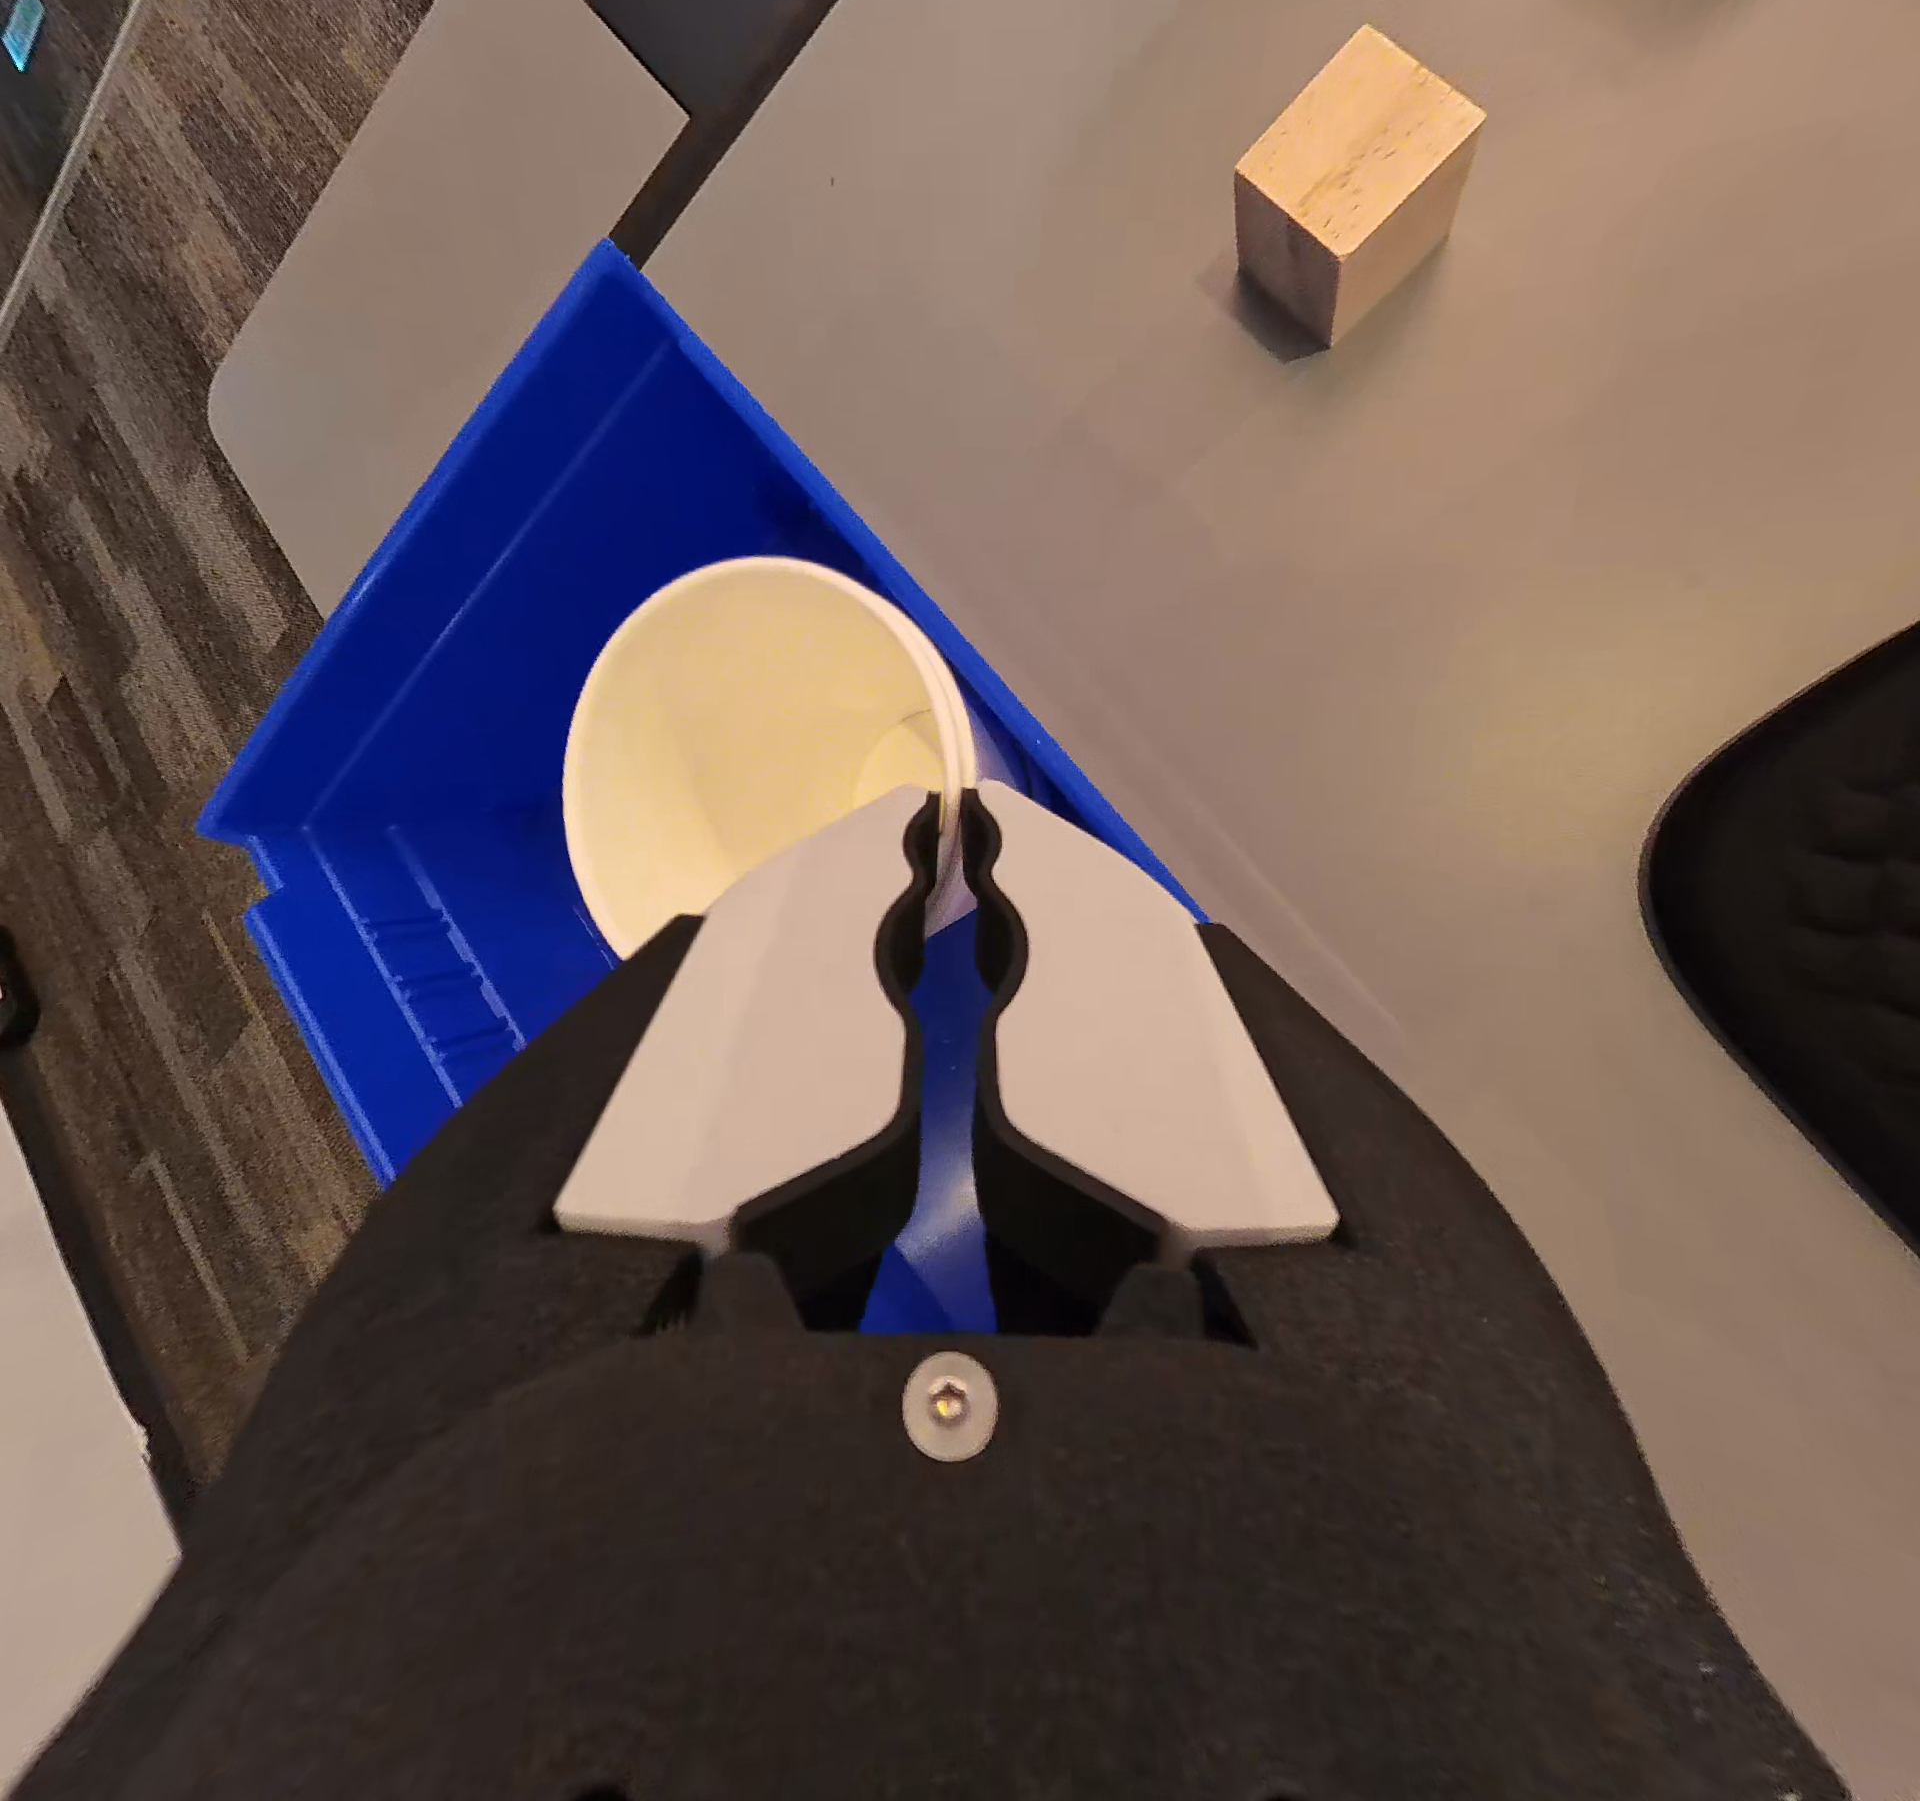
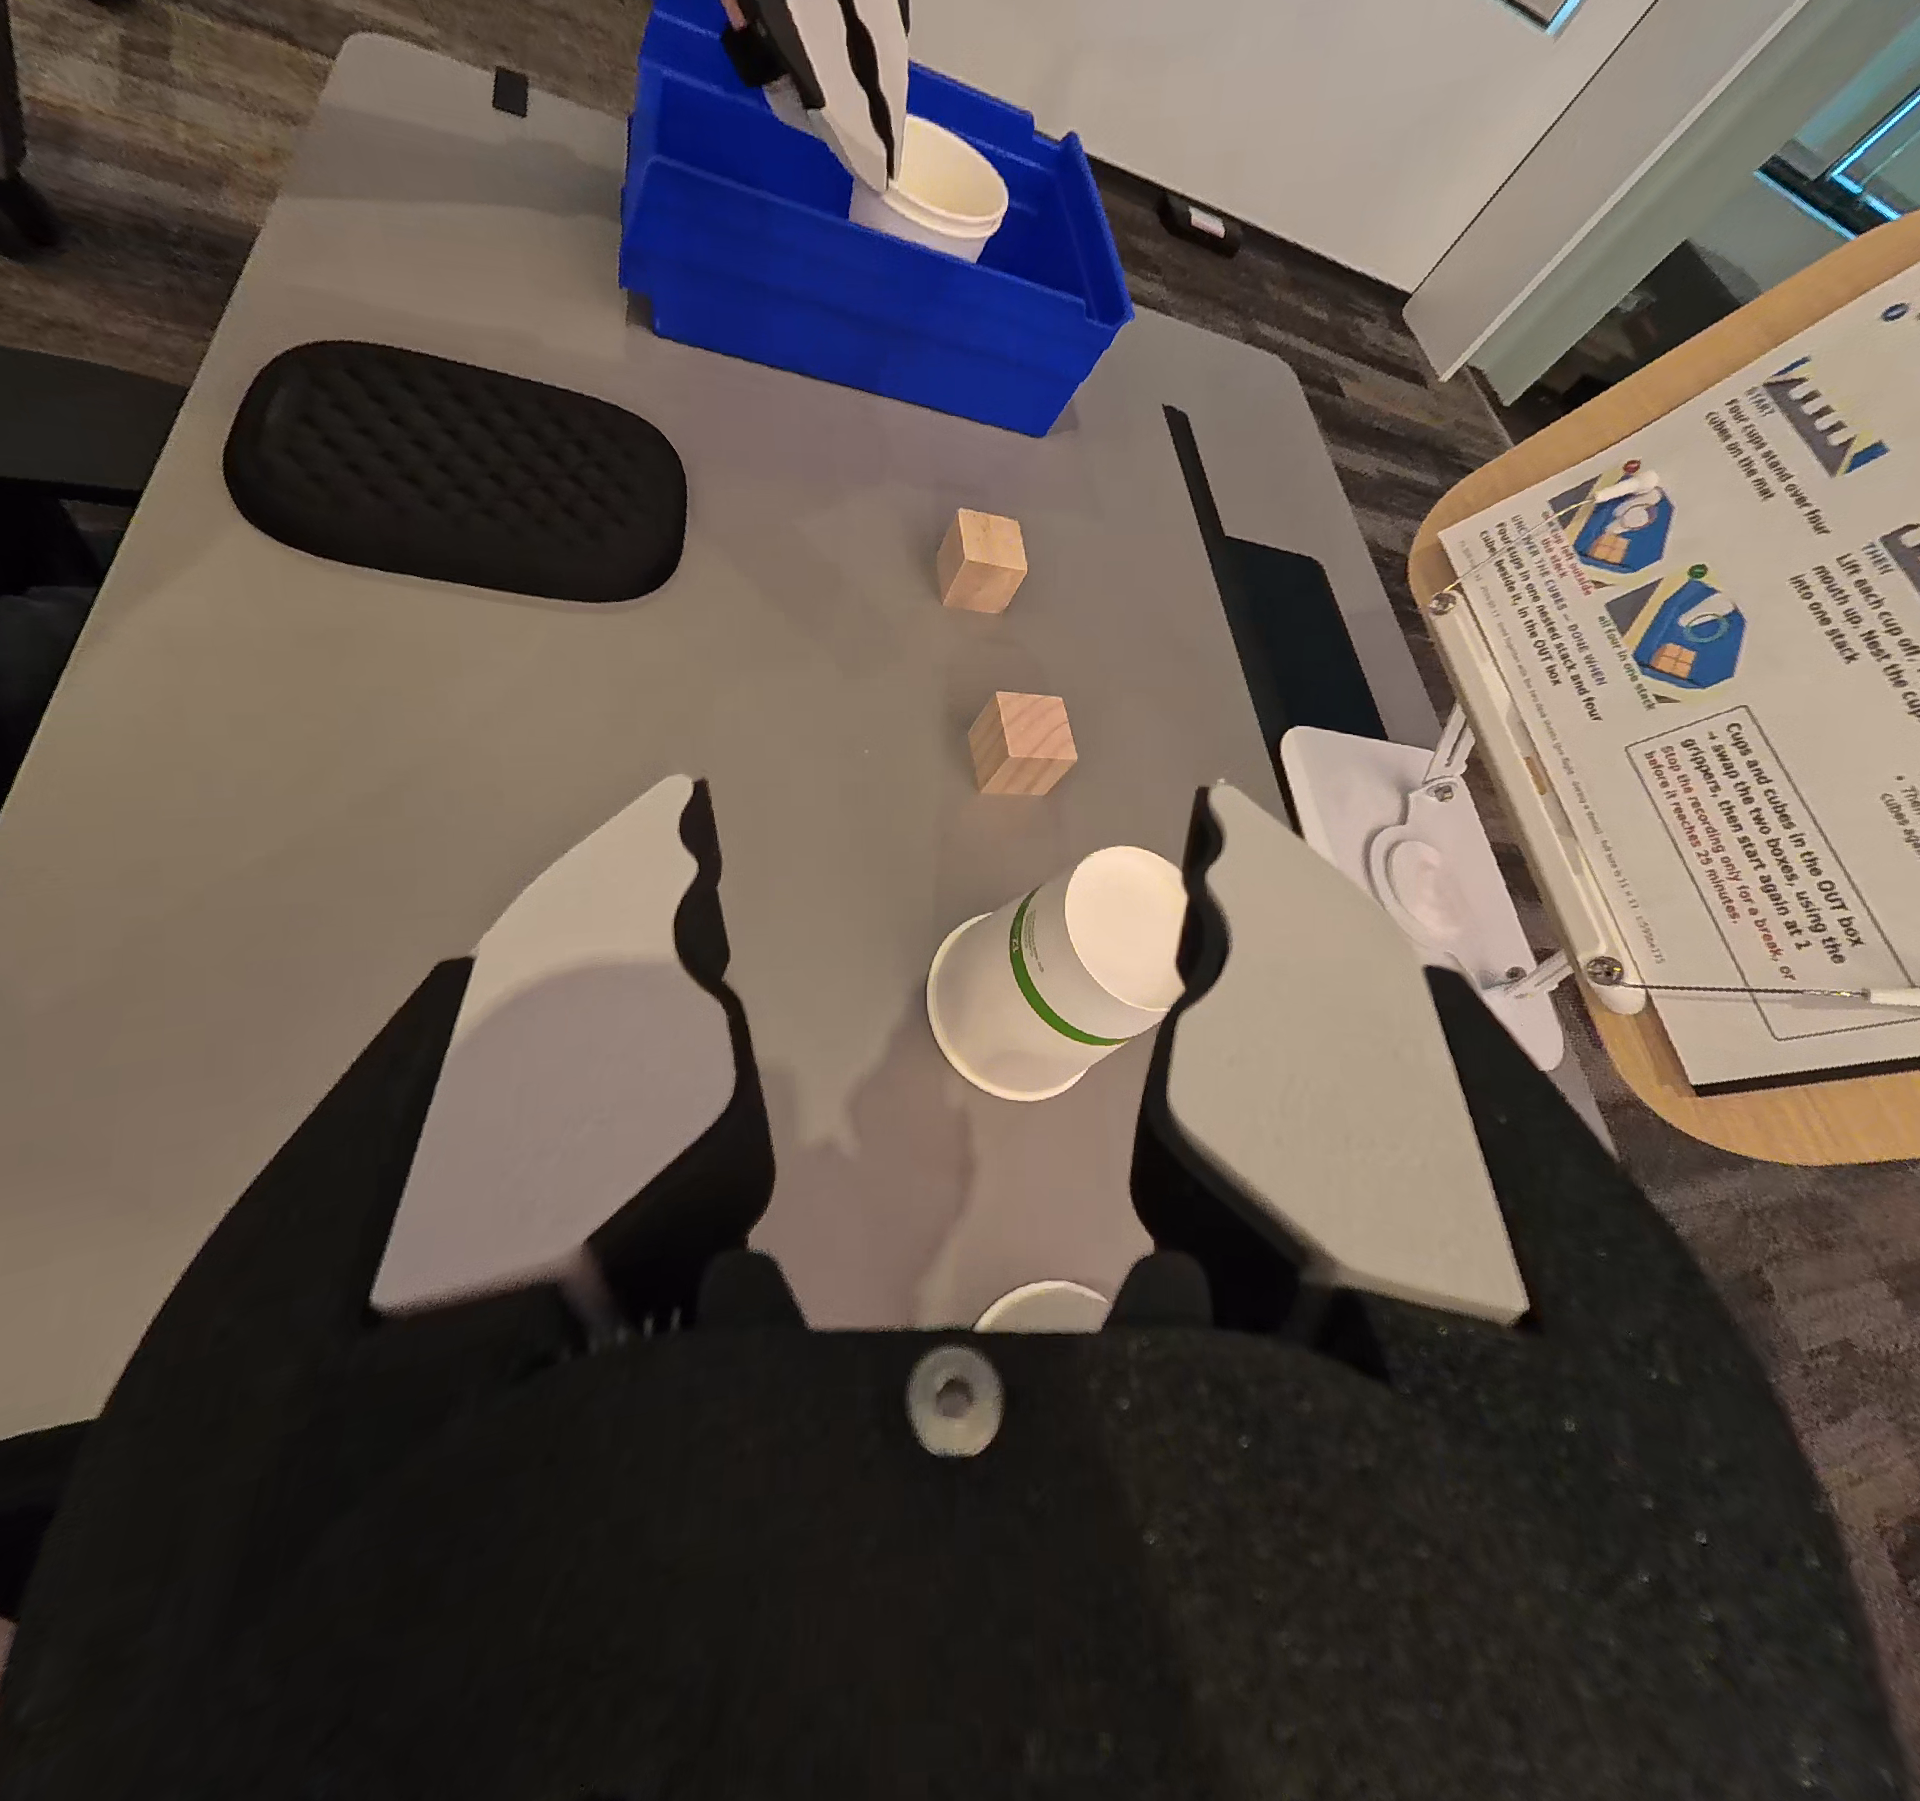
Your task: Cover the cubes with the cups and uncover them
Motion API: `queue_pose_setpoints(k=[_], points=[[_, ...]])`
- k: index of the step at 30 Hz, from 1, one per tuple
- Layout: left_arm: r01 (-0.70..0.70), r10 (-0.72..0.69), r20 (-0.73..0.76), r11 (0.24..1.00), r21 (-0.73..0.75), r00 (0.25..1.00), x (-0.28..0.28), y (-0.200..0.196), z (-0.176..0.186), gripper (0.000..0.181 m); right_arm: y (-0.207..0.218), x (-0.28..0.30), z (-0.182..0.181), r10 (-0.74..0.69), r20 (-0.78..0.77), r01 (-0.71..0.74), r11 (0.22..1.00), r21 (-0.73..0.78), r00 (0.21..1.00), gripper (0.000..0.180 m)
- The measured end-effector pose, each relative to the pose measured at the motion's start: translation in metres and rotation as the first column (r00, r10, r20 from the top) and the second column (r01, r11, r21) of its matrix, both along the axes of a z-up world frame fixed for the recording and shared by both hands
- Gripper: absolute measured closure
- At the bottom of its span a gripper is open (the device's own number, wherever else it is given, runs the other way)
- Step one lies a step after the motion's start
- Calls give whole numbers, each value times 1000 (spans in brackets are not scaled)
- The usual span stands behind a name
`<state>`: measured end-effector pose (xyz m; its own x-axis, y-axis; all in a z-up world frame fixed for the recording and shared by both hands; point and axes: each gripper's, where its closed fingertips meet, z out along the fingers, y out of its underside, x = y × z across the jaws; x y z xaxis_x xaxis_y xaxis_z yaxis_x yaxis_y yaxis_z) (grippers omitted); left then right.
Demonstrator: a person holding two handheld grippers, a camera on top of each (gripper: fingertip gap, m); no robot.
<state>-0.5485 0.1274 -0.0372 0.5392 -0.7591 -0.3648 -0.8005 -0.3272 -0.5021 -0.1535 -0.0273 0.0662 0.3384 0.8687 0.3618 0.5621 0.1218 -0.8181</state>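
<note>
My left gripper (image 1: pixel 948 801) is shut on the rim of a white paper cup (image 1: pixel 748 743) that stands mouth up inside the blue bin (image 1: pixel 436 671); a second rim shows nested in it. The right wrist view shows that gripper (image 2: pixel 883 167), the cup (image 2: pixel 940 198) and the bin (image 2: pixel 862 297) at the table's far end. My right gripper (image 2: pixel 951 806) is open and empty above the table. An upside-down white cup with a green band (image 2: pixel 1049 982) stands just inside its right finger. Two wooden cubes (image 2: pixel 981 562) (image 2: pixel 1020 741) lie bare beyond it. One cube (image 1: pixel 1356 182) shows in the left wrist view.
A black padded rest (image 2: pixel 452 468) lies at the left of the grey table (image 2: pixel 312 816). Another white cup top (image 2: pixel 1039 1306) peeks out near my right gripper's base. A white stand (image 2: pixel 1413 878) and an instruction sheet (image 2: pixel 1714 671) on a wooden side table are at the right.
</note>
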Motion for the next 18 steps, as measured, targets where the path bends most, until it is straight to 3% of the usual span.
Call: queue_pose_setpoints(k=[18], points=[[-44, 42, 93, 999, 29, 995, -9, 5, 14, 178, 5, -4, -27, 0, 109, 7, 998, -64, 994, 96]])
